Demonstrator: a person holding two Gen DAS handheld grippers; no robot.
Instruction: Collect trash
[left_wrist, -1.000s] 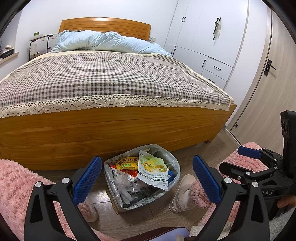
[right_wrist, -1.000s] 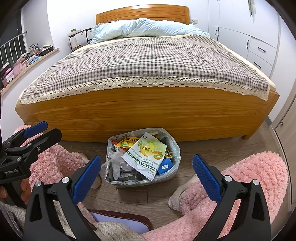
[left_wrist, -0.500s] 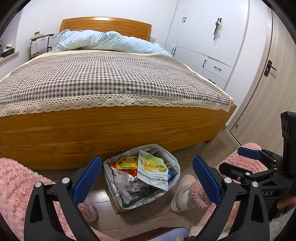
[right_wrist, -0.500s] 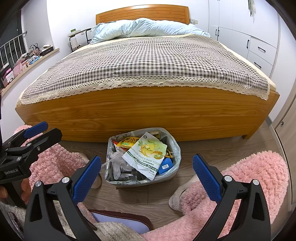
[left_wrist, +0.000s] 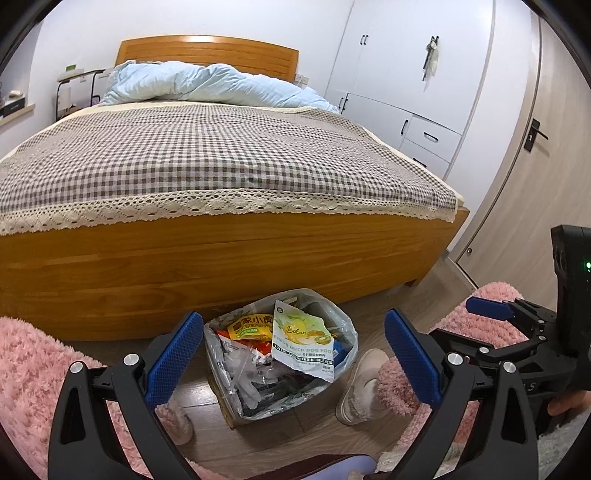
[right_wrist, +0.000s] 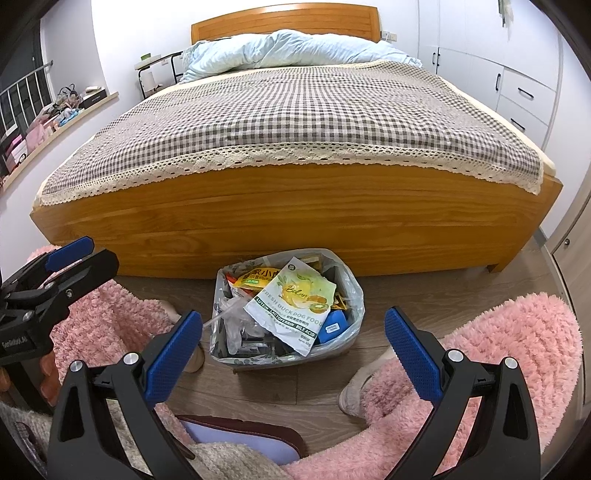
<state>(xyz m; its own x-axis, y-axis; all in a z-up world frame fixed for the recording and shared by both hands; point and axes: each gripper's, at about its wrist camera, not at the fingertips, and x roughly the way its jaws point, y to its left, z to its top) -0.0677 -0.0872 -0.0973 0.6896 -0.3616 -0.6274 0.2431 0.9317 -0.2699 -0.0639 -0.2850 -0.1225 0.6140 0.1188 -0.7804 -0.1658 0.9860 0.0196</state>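
Note:
A small trash bin lined with a clear bag (left_wrist: 345, 330) (right_wrist: 352, 295) stands on the wooden floor at the foot of the bed, packed with wrappers. A white and green dog food pouch (left_wrist: 303, 336) (right_wrist: 295, 299) lies on top, beside a yellow snack wrapper (left_wrist: 251, 326) (right_wrist: 256, 277) and a blue item (right_wrist: 332, 326). My left gripper (left_wrist: 293, 317) hangs open above and in front of the bin, with nothing between its blue pads. My right gripper (right_wrist: 293, 314) is also open and empty, facing the same bin. Each gripper shows at the edge of the other's view, the right (left_wrist: 476, 325) and the left (right_wrist: 85, 258).
The wooden bed frame (left_wrist: 221, 258) (right_wrist: 295, 229) rises right behind the bin. Pink fluffy trouser legs (right_wrist: 498, 343) (left_wrist: 22, 369) and a pale slipper (left_wrist: 362, 384) (right_wrist: 354, 387) flank the bin. A white wardrobe (left_wrist: 406, 74) and a door (left_wrist: 524, 166) stand to the right.

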